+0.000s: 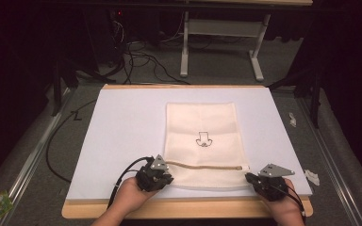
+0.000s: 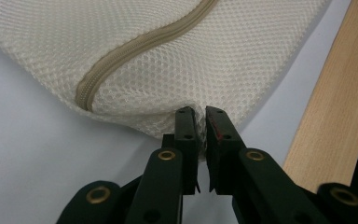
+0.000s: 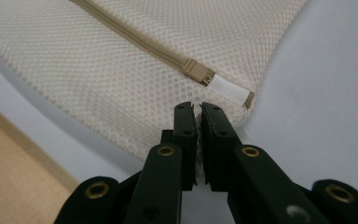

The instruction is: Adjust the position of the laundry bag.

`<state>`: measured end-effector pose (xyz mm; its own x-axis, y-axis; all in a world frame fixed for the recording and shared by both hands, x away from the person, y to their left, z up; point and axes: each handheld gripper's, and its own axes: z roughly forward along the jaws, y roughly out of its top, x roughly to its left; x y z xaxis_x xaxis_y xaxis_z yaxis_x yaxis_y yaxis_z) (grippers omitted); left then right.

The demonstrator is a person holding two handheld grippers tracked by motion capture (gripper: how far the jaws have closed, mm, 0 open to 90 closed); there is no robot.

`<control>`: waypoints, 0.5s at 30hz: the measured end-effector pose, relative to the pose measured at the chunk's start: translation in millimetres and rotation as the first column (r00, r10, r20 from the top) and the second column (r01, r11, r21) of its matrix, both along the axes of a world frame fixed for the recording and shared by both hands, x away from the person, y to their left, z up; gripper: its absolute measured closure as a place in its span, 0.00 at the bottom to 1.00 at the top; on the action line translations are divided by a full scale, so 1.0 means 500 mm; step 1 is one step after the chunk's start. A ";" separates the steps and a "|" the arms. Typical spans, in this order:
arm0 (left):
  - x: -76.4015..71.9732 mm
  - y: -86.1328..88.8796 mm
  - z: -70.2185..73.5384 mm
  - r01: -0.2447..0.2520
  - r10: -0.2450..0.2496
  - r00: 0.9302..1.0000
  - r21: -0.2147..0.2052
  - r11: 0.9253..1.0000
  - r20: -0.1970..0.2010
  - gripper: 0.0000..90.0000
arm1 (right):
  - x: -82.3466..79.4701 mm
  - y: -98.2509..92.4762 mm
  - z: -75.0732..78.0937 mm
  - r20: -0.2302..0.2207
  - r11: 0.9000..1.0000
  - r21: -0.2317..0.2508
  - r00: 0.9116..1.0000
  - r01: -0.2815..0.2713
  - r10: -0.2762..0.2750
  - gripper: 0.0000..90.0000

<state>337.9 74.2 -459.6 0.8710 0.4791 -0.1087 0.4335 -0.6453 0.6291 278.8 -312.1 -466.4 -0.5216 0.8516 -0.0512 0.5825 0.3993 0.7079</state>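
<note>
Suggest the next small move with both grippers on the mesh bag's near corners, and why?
Probably lift both corners together, slightly, keeping the hem taut. The left gripper and right gripper are each shut on the near edge of the mesh bag, one per corner, while the bag lies flat on the white mat with its zipper closed across it.

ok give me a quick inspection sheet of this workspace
surface: white board on a wood-edged table
job's things: cream mesh bag lying flat, tan zipper across its near end, small printed mark at centre
clutter: nothing seen on the board
grippers: left tool shut on the mesh bag's near left corner; right tool shut on its near right corner
cables: black cable trails from left tool
surroundings: grey floor, loose cables, white table legs beyond
</note>
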 end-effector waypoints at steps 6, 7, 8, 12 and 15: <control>0.004 0.013 0.002 -0.022 0.022 1.000 0.006 1.000 0.004 0.93 | 0.020 0.010 -0.004 -0.012 1.000 0.003 1.000 -0.014 0.014 0.95; 0.006 0.017 0.002 -0.027 0.027 1.000 0.002 1.000 -0.001 0.93 | 0.015 0.011 -0.005 -0.016 1.000 0.003 1.000 -0.019 0.019 0.94; 0.007 0.022 0.002 -0.028 0.028 1.000 0.000 1.000 -0.005 0.92 | 0.009 0.011 -0.006 -0.023 1.000 0.008 1.000 -0.021 0.021 0.93; 0.011 0.031 0.000 -0.053 0.053 0.999 -0.015 0.998 -0.012 0.81 | -0.008 0.006 0.002 -0.002 0.999 0.046 1.000 -0.013 0.013 0.85; 0.011 0.033 0.003 -0.089 0.089 0.996 -0.029 0.996 -0.002 0.73 | -0.010 -0.006 0.012 0.011 0.995 0.097 1.000 0.007 -0.008 0.78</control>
<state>343.4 90.6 -458.0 0.8249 0.5515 -0.1242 0.4889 -0.5856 0.6466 273.9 -315.2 -460.4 -0.5148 0.8569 0.0254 0.5769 0.3243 0.7497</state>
